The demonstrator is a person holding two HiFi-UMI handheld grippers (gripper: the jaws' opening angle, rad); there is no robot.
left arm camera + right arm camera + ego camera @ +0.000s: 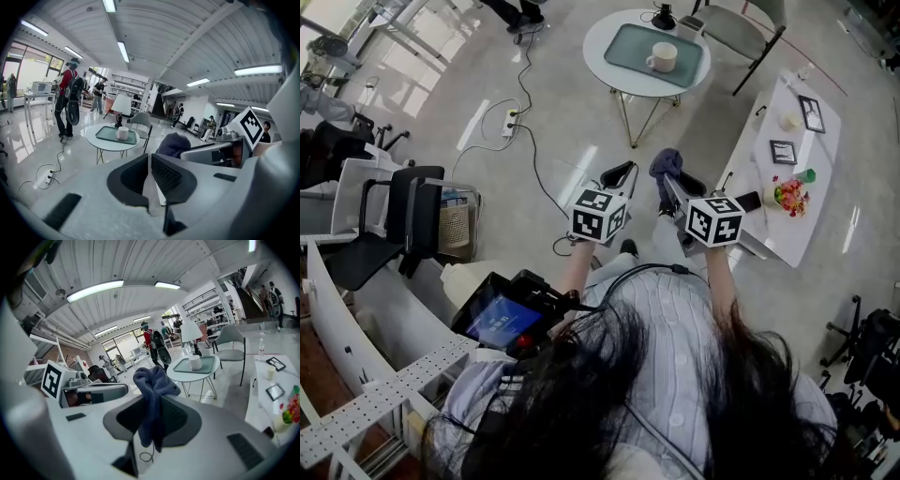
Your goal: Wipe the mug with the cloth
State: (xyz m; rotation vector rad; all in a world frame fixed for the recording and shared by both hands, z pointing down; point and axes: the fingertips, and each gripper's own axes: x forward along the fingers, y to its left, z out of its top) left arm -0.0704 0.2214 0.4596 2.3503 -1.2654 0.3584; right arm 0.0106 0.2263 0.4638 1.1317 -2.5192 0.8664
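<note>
A cream mug (662,57) stands on a green tray (630,49) on a small round white table (600,36), well ahead of both grippers. It shows too in the left gripper view as the mug (122,133) and in the right gripper view as the mug (194,362). My right gripper (667,180) is shut on a dark blue cloth (666,163), which bunches above the jaws and hangs below them, the cloth (152,397). My left gripper (619,175) is shut with nothing in it; its jaws meet in the left gripper view (149,161). Both are held in the air.
A long white table (825,178) at the right carries picture frames (811,112) and small colourful items (789,195). A grey chair (741,33) stands beyond the round table. A cable and power strip (510,120) lie on the floor at left; black chairs (389,220) stand near left.
</note>
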